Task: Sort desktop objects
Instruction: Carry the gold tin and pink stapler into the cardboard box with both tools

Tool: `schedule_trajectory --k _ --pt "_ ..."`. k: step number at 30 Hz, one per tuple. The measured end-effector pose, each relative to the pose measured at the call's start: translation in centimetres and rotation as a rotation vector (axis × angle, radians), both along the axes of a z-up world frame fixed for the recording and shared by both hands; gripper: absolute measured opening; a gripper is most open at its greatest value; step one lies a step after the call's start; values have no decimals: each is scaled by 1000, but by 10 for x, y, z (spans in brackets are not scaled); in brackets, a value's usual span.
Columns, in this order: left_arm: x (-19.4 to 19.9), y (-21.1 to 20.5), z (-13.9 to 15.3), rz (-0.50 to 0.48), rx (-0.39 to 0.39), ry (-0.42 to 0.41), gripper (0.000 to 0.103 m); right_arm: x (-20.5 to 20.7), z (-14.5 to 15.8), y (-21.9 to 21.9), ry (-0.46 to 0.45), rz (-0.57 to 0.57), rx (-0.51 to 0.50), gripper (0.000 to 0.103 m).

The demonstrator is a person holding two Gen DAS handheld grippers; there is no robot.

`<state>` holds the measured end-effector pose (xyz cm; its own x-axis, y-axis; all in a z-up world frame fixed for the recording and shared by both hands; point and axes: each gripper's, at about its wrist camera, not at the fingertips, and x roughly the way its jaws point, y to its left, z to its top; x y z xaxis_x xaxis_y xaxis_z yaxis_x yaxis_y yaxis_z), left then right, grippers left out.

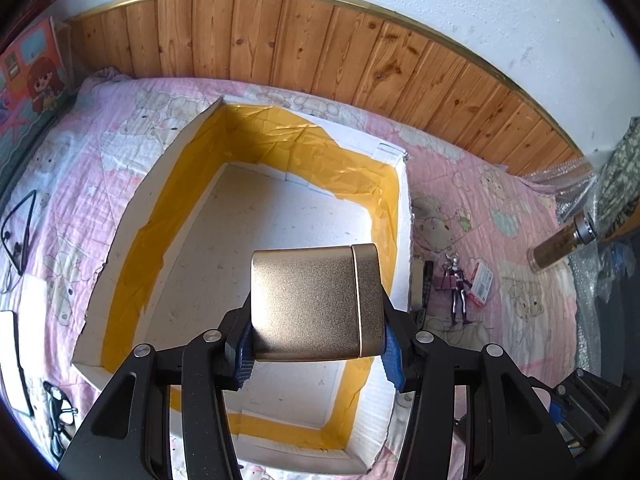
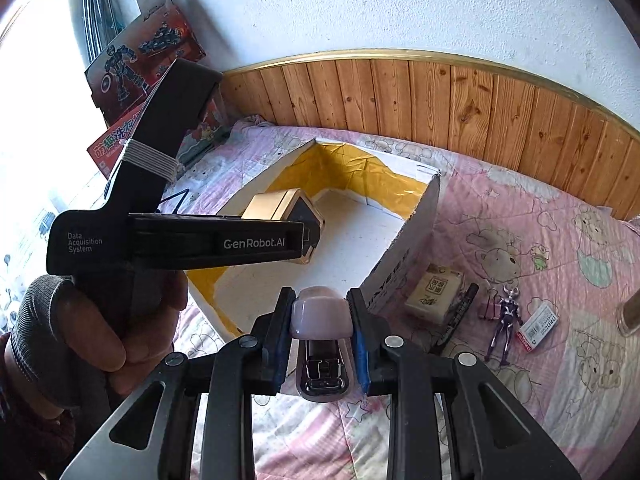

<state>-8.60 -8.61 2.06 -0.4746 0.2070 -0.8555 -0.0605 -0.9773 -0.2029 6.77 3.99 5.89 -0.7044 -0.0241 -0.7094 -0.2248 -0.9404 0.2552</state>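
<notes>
Left wrist view: gold metal case (image 1: pixel 316 304) pinched in the left gripper (image 1: pixel 316 354), held over the open white box (image 1: pixel 132 216)

Case hangs above the box floor, not yet set down; the step in hand looks like depositing; next, I judge, lower it and spread the fingers; right gripper (image 2: pixel 321 354) clamps a lilac stapler (image 2: pixel 321 320) just outside the box's near wall, waiting its turn; toy figure (image 2: pixel 506 320), binder clip (image 2: pixel 486 308) and card deck (image 2: pixel 434 294) lie on the pink quilt (image 2: pixel 560 360) beside the box, unsorted.
</notes>
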Motion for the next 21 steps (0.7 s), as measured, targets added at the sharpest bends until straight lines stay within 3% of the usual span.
schedule_trajectory --k 21 --pt "-42 -31 -24 82 60 -69 53 -65 -2 -1 -54 16 80 27"
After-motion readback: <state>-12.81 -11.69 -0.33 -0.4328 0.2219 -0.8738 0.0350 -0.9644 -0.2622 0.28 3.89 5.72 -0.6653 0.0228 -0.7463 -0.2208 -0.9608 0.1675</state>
